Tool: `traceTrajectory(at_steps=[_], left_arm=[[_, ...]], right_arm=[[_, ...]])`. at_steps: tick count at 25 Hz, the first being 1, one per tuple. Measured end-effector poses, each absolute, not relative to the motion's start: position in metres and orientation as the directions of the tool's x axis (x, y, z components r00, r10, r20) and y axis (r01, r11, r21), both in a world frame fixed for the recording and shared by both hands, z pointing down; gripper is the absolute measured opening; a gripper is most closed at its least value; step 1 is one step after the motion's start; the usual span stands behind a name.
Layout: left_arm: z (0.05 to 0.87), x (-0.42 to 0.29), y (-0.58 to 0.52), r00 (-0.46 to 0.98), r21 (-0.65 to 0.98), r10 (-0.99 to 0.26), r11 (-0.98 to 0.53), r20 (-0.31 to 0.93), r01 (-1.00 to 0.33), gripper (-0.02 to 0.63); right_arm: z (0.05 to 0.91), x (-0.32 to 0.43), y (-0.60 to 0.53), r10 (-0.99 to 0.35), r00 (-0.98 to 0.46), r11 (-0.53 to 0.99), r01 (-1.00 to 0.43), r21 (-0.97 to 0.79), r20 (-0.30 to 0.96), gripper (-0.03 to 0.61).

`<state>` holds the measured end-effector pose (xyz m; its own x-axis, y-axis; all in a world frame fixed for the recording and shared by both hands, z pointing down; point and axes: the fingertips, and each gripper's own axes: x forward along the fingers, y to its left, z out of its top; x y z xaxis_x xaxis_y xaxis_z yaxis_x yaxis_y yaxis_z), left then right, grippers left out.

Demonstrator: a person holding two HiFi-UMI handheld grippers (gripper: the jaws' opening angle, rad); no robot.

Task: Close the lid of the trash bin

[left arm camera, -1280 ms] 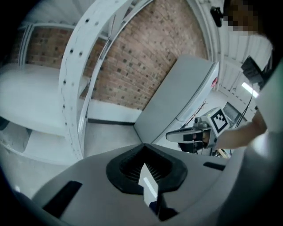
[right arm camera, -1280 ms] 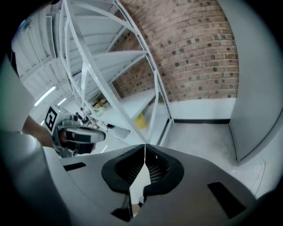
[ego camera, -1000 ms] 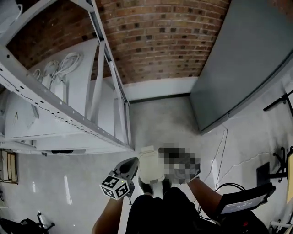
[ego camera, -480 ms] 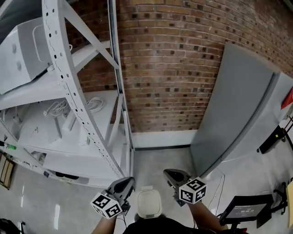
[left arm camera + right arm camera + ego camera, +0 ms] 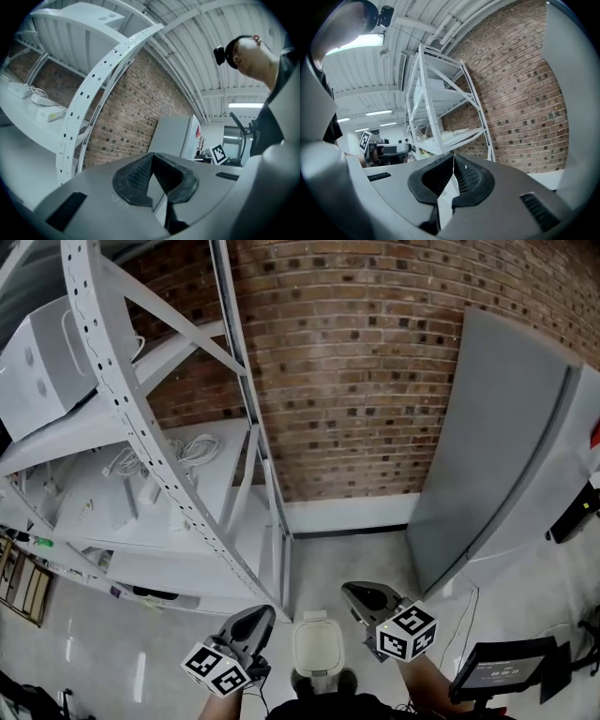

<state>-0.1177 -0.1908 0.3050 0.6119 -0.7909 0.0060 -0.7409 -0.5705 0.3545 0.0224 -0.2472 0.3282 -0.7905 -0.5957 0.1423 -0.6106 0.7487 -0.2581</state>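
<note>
The white trash bin stands on the floor at the bottom centre of the head view, its lid lying flat on top. My left gripper hangs just left of the bin and my right gripper just right of it, both above it and touching nothing. Each gripper is shut with nothing between its pads. In the left gripper view the left gripper points up at the brick wall, and in the right gripper view the right gripper does the same. The bin is hidden in both gripper views.
A white metal shelving rack with cables on it fills the left. The brick wall is straight ahead, a grey cabinet stands at the right, and a screen on a stand is at the bottom right.
The head view has lifted from the floor to the wall, so the bin now sits at the bottom edge. Both grippers have come up beside the bin.
</note>
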Motion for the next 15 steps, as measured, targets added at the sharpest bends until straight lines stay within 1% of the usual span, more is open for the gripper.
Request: traceTrajectory(at_steps=[3, 9, 12, 15], left_arm=[[0.306, -0.12, -0.18, 0.567, 0.397, -0.824, -0.522, -0.007, -0.755, -0.002], [0.31, -0.126, -0.151, 0.532, 0.334, -0.845, -0.485, 0.059, -0.808, -0.002], [0.312, -0.137, -0.131, 0.51, 0.339, -0.858, -0.464, 0.058, -0.818, -0.002], [0.315, -0.147, -0.107, 0.525, 0.325, -0.849, -0.482, 0.057, -0.814, -0.002]], right_arm=[[0.33, 0.028, -0.241, -0.577, -0.807, 0.762, -0.587, -0.273, 0.126, 0.008], [0.338, 0.024, -0.228, -0.559, -0.819, 0.768, -0.57, -0.293, 0.127, 0.008], [0.332, 0.016, -0.209, -0.566, -0.815, 0.77, -0.577, -0.274, 0.125, 0.008], [0.323, 0.007, -0.188, -0.592, -0.797, 0.762, -0.601, -0.242, 0.116, 0.009]])
